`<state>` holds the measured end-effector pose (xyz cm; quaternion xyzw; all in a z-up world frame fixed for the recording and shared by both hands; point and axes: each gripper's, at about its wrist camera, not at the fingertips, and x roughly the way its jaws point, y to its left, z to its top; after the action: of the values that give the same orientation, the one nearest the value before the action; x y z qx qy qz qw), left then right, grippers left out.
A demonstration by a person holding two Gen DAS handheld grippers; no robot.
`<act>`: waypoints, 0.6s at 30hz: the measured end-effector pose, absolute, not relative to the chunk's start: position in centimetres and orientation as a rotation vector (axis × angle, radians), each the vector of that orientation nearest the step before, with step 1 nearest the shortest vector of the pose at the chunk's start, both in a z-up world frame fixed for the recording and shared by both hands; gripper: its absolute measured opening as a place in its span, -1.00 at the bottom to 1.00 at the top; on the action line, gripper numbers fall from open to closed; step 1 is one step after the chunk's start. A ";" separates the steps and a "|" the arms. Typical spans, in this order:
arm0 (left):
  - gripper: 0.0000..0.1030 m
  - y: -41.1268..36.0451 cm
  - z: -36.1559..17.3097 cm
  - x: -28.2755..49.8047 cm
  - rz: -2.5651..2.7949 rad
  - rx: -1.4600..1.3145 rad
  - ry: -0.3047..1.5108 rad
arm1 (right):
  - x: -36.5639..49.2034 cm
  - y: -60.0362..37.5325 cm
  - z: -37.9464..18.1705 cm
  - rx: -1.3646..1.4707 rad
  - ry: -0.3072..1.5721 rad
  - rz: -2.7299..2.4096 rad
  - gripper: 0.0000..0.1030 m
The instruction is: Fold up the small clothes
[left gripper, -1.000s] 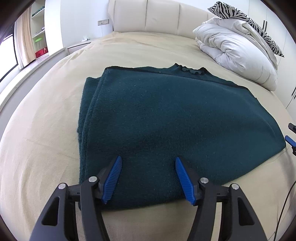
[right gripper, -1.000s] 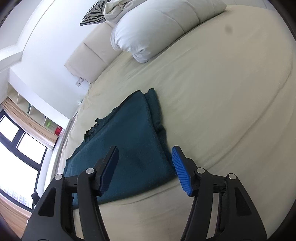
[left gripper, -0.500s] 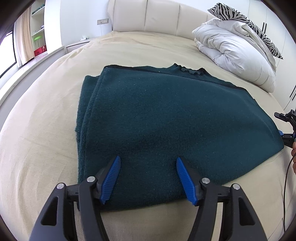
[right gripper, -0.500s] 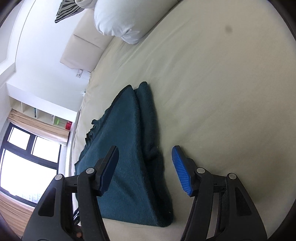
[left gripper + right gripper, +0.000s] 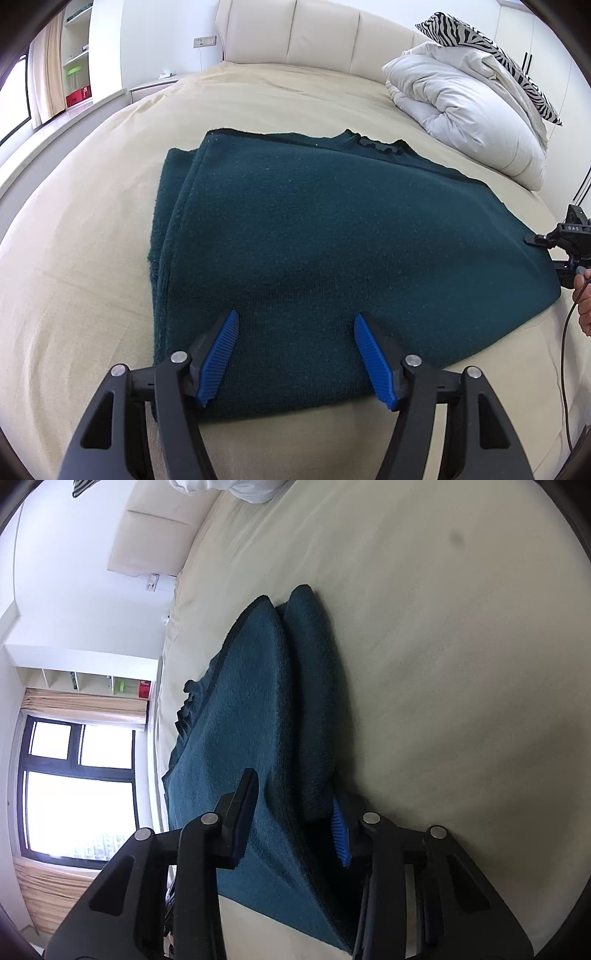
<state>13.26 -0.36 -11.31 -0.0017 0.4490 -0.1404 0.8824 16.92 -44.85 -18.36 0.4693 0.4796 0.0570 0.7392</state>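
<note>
The right gripper, jaws just closing, clamps the sweater's folded edge at lower centre of its view, cloth between the pads. The left gripper hangs wide open over the sweater's near hem, gripping nothing. The teal sweater lies folded mid-frame on a cream bed; no legible writing

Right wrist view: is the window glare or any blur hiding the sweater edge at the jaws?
Right wrist: window blown out white, yet sweater sharp, its edge dark between the pads of the right gripper. Left wrist: evenly lit, fisheye bends the bed.
</note>
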 end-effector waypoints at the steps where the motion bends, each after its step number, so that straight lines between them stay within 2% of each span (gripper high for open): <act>1: 0.31 -0.3 -11.3 13.2 -0.292 -0.008 0.934 | 16.9 -44.8 -18.5 1.029 1.052 0.117 -0.53; 6: 0.31 -0.2 -11.3 13.2 -0.294 -0.018 0.933 | 16.9 -44.1 -18.5 0.983 1.048 0.084 -0.65; 18: 0.31 1.7 -11.2 13.6 -0.353 -0.157 0.931 | 18.9 -38.8 -13.6 0.659 1.075 -0.093 -0.70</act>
<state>13.59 1.66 -11.19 -0.0751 0.4461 -0.1692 0.8756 18.95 -38.78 -13.55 0.3079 0.5023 -0.0434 0.8068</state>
